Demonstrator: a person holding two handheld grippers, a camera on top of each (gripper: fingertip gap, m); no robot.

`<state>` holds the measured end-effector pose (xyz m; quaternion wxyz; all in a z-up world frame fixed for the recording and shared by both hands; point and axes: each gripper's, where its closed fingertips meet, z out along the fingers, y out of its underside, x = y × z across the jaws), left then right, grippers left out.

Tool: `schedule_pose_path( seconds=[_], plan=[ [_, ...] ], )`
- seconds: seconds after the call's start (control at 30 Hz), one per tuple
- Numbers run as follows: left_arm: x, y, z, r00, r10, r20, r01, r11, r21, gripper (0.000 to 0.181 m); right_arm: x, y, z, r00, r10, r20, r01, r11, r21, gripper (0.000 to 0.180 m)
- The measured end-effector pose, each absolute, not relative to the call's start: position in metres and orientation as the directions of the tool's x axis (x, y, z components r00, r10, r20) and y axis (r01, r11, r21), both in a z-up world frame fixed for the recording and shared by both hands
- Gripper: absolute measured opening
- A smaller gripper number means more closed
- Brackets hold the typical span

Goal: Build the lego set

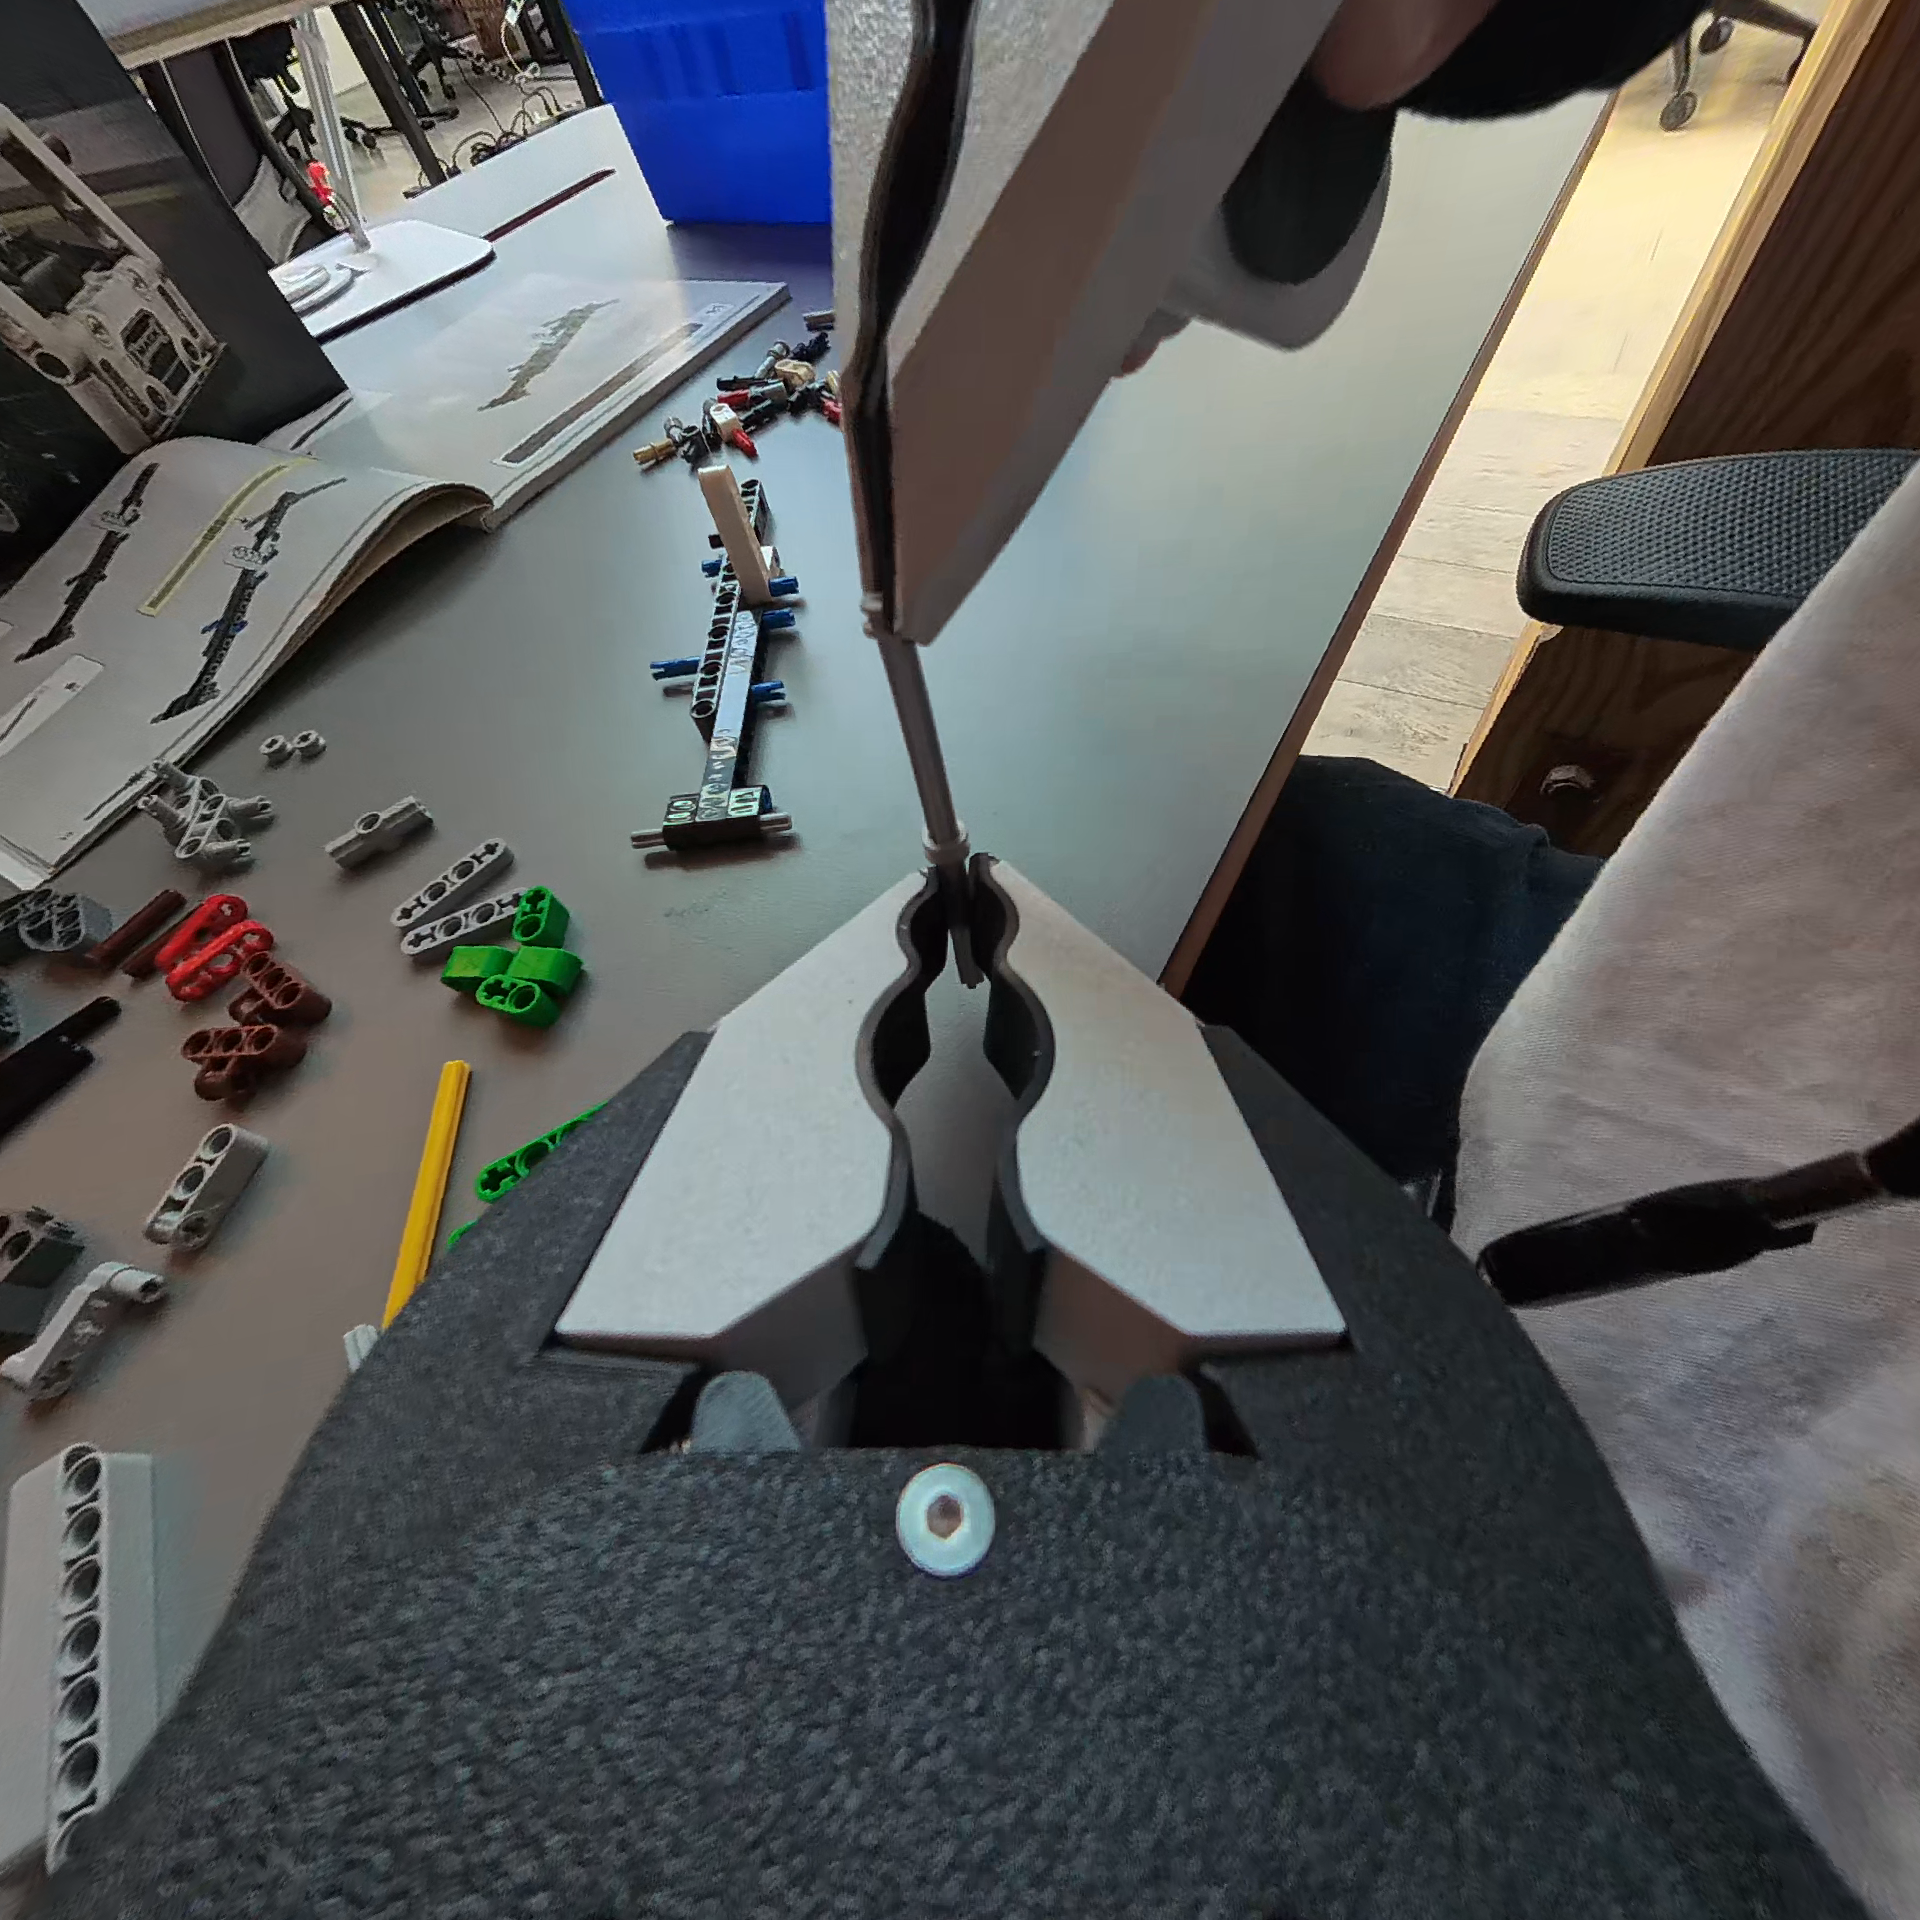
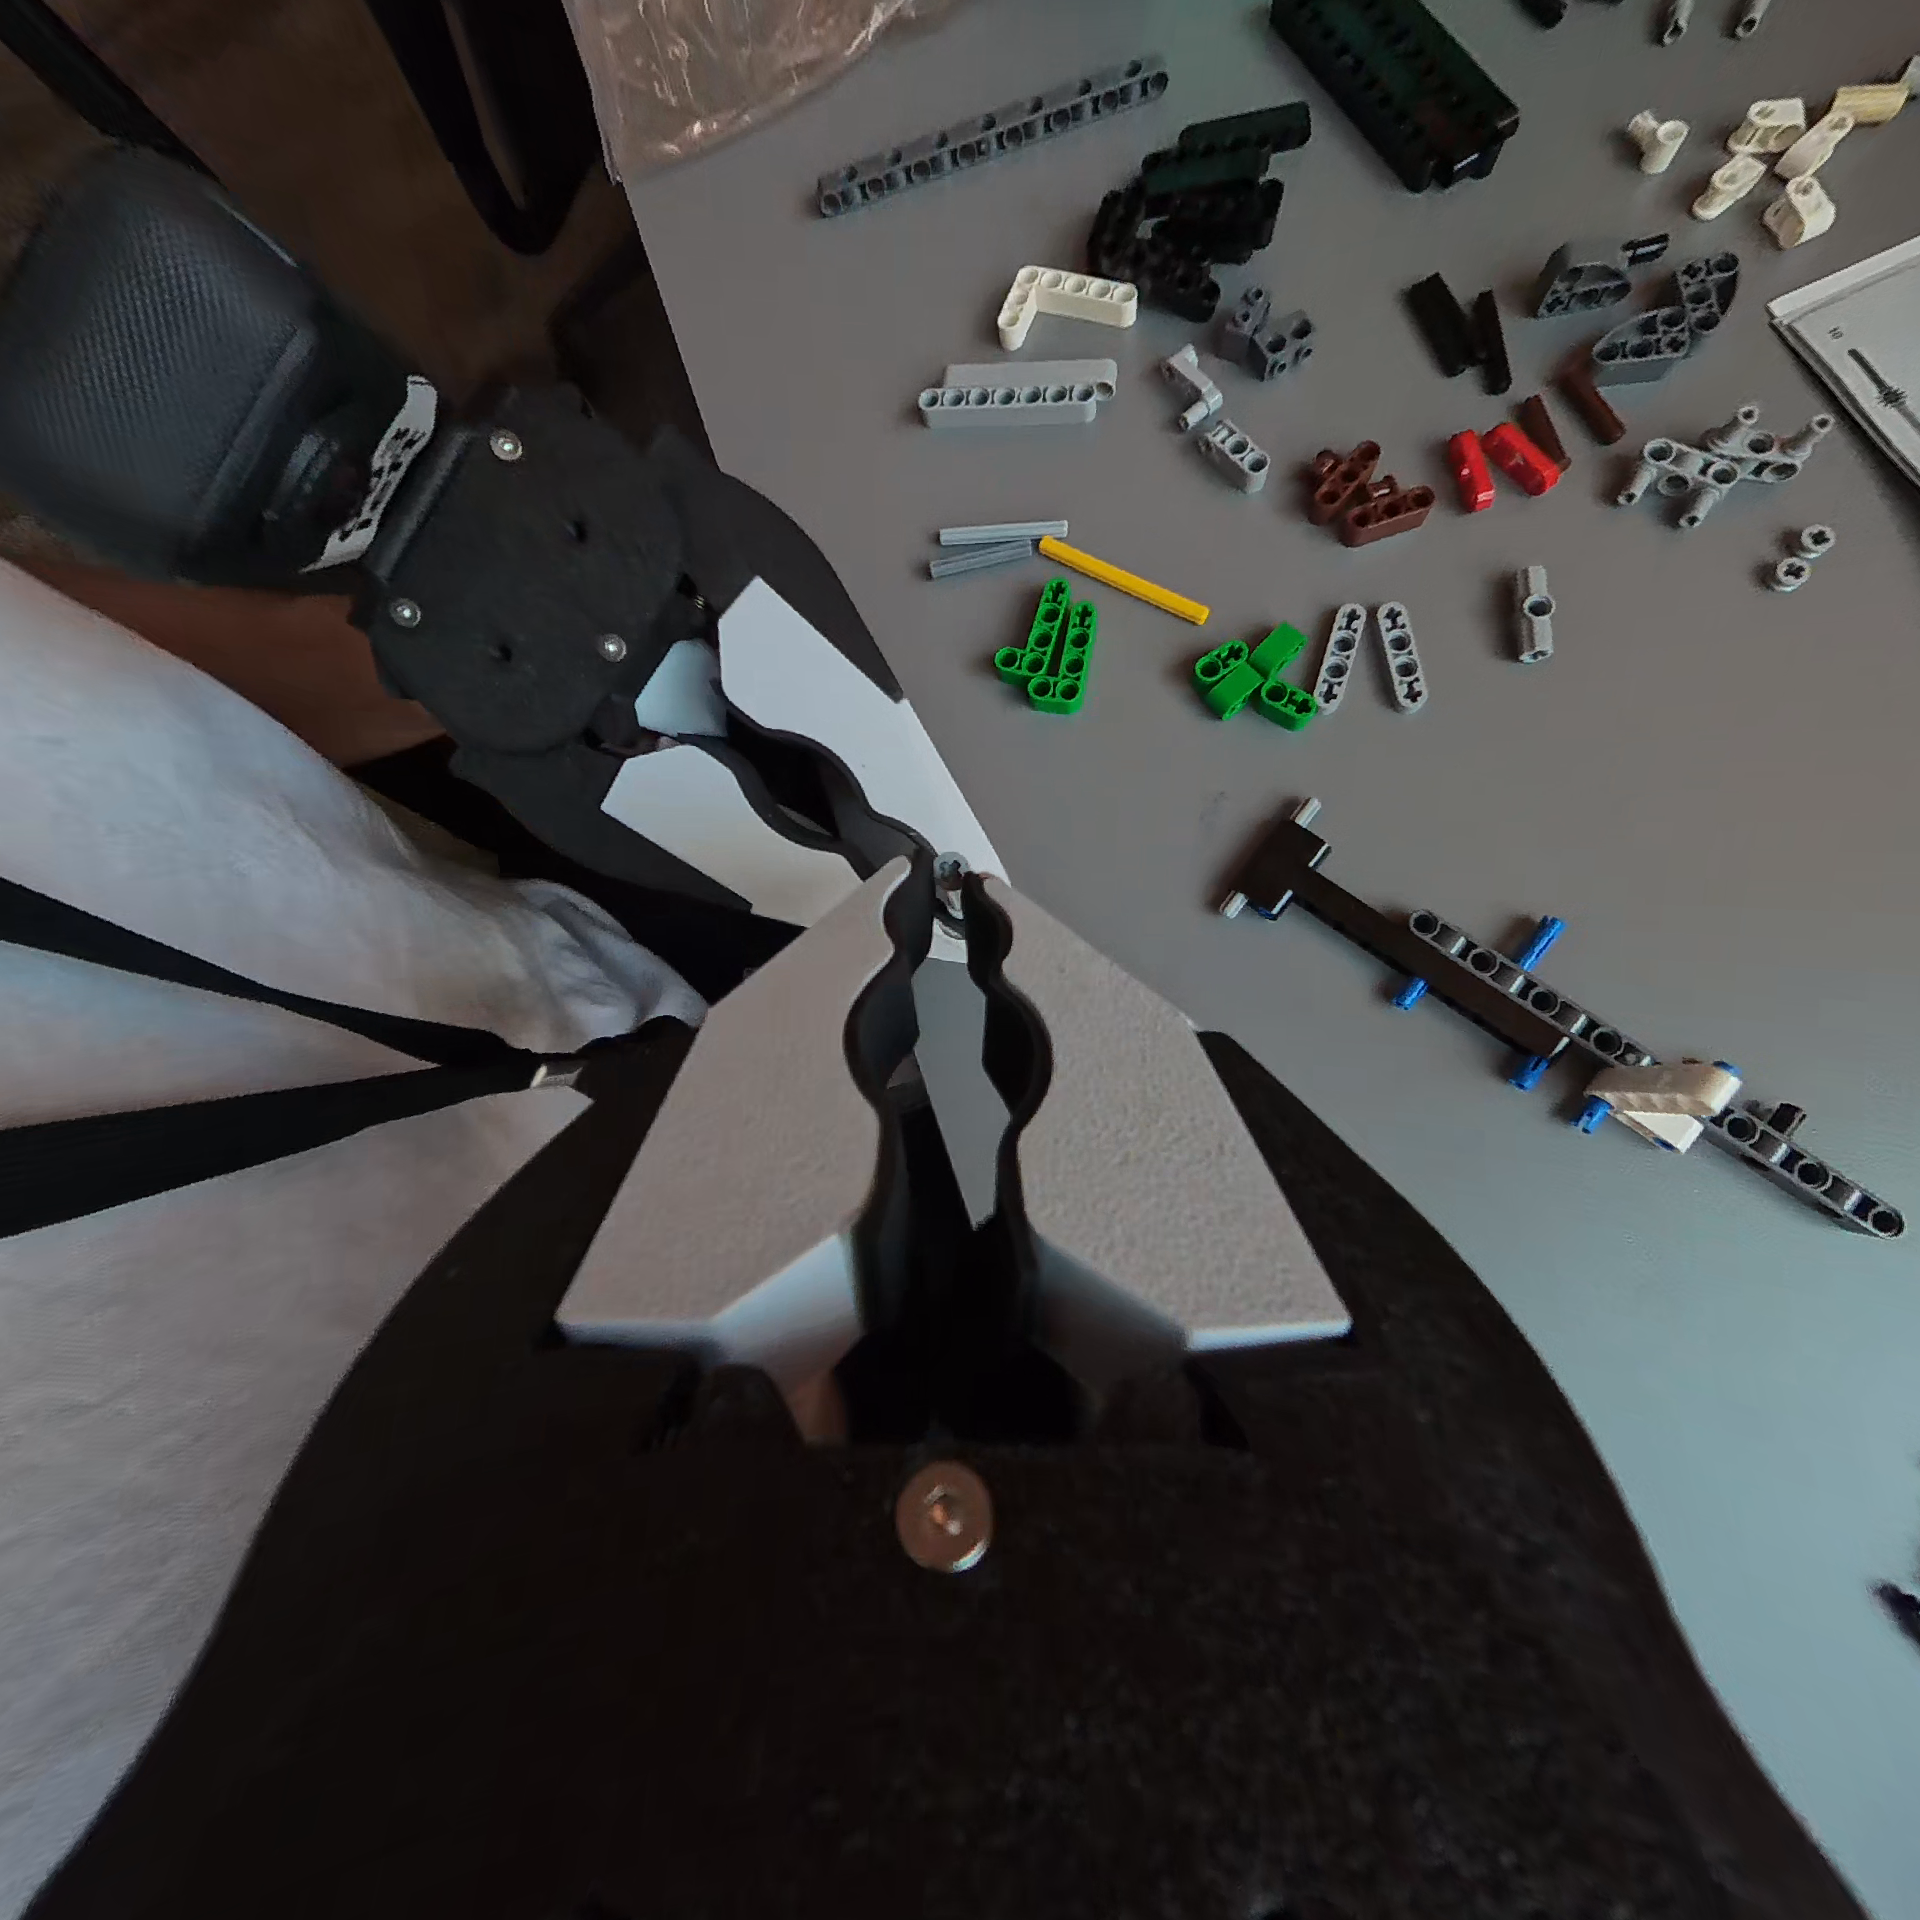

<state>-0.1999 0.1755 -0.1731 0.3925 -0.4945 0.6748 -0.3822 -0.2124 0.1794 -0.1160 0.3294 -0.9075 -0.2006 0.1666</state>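
My left gripper [image 1: 961,896] is shut on the lower end of a thin grey axle [image 1: 923,743], held in the air above the table's near edge. The axle runs up to my right gripper [image 1: 881,613], which clamps its upper end. In the right wrist view, my right gripper [image 2: 943,883] is shut on the axle end [image 2: 951,868], seen end-on, with the left gripper [image 2: 902,854] meeting it from the upper left. A small grey collar [image 1: 943,847] sits on the axle just above the left fingertips. The part-built black and grey beam with blue pins [image 1: 727,686] lies on the table [image 2: 1507,997].
Loose parts lie on the grey table [image 1: 540,644]: green connectors [image 1: 514,961], a yellow axle [image 1: 426,1195], red and brown pieces [image 2: 1507,462], grey beams [image 2: 1013,395]. An open instruction booklet [image 1: 208,582] and a blue bin [image 1: 707,104] lie beyond. A chair armrest [image 1: 1714,540] is to the right. Tip to tip, the grippers are about 6 centimetres apart.
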Motion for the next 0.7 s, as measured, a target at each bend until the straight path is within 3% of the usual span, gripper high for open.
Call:
schedule_pose_path(
  seconds=[0.03, 0.33, 0.7],
  plan=[
    [-0.200, 0.174, -0.174, -0.212, -0.965, -0.154, -0.373, 0.225, -0.900, 0.003, -0.213, 0.179, -0.117, 0.864, 0.474, -0.166, 0.268, -0.715, -0.646, 0.004],
    [-0.202, 0.172, -0.178, -0.238, -0.954, -0.183, -0.380, 0.264, -0.886, 0.003, -0.217, 0.173, -0.121, 0.851, 0.483, -0.206, 0.336, -0.801, -0.495, 0.005],
    [-0.202, 0.172, -0.178, -0.243, -0.959, -0.146, -0.395, 0.235, -0.888, 0.003, -0.224, 0.175, -0.122, 0.873, 0.420, -0.249, 0.260, -0.832, -0.490, 0.004]
  ],
)
